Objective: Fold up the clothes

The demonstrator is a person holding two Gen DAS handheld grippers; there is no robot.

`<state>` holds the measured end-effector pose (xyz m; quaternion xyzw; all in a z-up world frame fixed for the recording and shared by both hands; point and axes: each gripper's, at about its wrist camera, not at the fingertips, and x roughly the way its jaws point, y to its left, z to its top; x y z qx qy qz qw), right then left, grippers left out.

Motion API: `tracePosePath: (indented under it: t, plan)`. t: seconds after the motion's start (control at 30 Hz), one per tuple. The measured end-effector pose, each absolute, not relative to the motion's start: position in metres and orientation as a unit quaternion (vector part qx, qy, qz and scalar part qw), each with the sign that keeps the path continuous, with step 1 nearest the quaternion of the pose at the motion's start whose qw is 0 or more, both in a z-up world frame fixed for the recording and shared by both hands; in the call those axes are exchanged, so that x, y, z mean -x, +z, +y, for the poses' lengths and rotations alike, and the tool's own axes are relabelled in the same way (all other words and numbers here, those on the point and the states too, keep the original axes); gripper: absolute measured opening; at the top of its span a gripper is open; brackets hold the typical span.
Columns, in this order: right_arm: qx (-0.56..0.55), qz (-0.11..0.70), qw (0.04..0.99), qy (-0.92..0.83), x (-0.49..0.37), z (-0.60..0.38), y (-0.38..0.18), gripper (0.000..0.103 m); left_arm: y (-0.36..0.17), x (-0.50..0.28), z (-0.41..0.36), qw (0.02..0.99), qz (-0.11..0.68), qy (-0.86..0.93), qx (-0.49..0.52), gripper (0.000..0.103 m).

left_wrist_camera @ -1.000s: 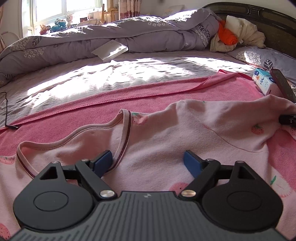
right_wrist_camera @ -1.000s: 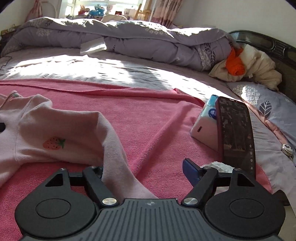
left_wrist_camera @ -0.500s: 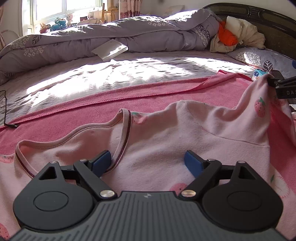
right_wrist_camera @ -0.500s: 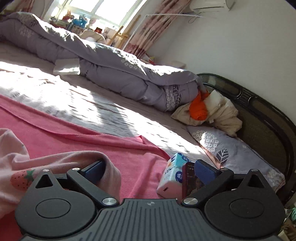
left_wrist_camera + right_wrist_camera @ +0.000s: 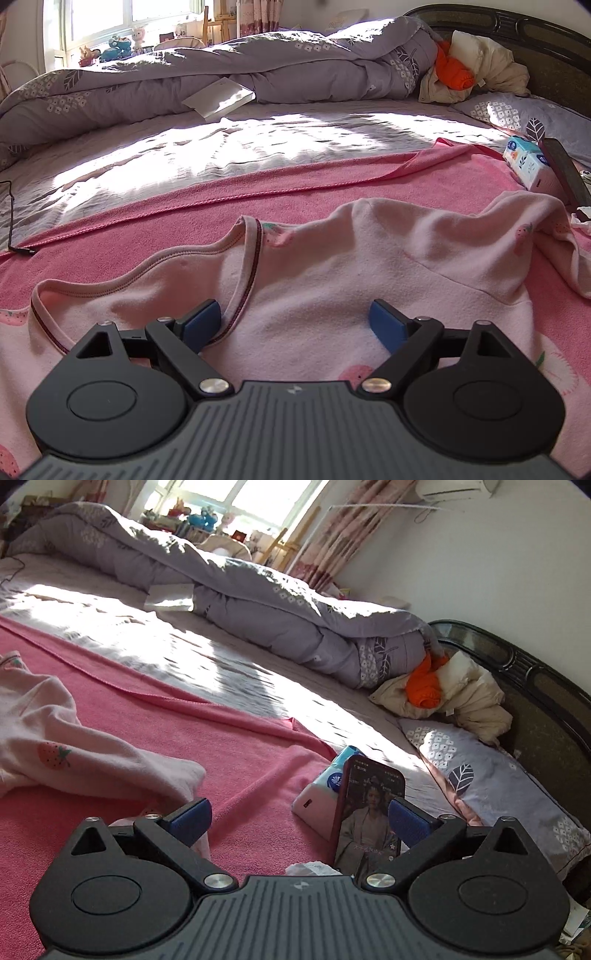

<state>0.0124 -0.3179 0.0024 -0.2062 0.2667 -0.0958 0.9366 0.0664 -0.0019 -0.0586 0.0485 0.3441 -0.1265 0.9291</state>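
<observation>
left wrist view: the left gripper (image 5: 295,321) hangs low over a pale pink shirt (image 5: 332,280) printed with strawberries, its blue pads wide apart and gripping nothing; the left pad sits just beside the dark red trim of the neckline. the shirt lies spread on a pink blanket (image 5: 184,221), one sleeve (image 5: 535,236) rumpled toward the blanket's far right corner. at that corner a tissue pack (image 5: 524,162) with blue and white print stands beside a dark phone (image 5: 563,173); the pack's lettering is too small to read. beyond the blanket lies a sunlit grey sheet, then a rolled purple quilt (image 5: 258,66) with white flowers, and a white envelope (image 5: 221,98) leaning on it. a black cable (image 5: 14,221) runs off the blanket's left edge. orange and cream clothes (image 5: 465,70) are heaped against a dark headboard, and toys line a window sill.

right wrist view: the right gripper (image 5: 299,819) has its jaws spread as wide as they go, with nothing pinched. the sleeve (image 5: 110,764) lies slack on the blanket (image 5: 240,746) just left of the left pad. the phone (image 5: 369,808) leans upright on the tissue pack (image 5: 325,786), near the right pad, its screen lit with a figure and tiny text that cannot be read. a crumpled tissue (image 5: 314,867) lies by the phone. past the blanket are a flowered pillow (image 5: 498,775), the quilt (image 5: 258,590), curtains and a wall air conditioner (image 5: 461,491).
</observation>
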Motion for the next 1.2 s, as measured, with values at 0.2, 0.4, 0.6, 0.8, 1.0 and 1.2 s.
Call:
tracePosePath:
  t: [0.2,0.4,0.6,0.8,1.0,1.2]
  plan:
    - [0.024,0.252,0.967,0.025,0.007,-0.310,0.015,0.101,-0.057,-0.066,0.000,0.931,0.340,-0.126,-0.044,0.089]
    - [0.047,0.277,0.937,0.207,-0.030,-0.191,-0.012,0.095,-0.034,-0.057,0.032,0.960,0.272,-0.064,-0.019,0.088]
    - [0.113,0.322,0.935,0.094,-0.076,-0.173,-0.061,0.102,-0.042,-0.077,0.058,0.952,0.307,-0.005,0.004,0.088]
    - [-0.010,0.351,0.936,-0.006,-0.096,-0.264,-0.061,0.102,-0.052,-0.081,0.051,0.945,0.327,-0.014,-0.014,0.088]
    - [0.018,0.295,0.955,0.026,-0.070,-0.230,-0.026,0.103,-0.048,-0.077,0.056,0.948,0.319,0.000,-0.007,0.089]
    - [0.004,0.312,0.919,0.242,-0.078,-0.132,-0.018,0.103,-0.017,-0.055,0.075,0.971,0.233,0.043,-0.039,0.091]
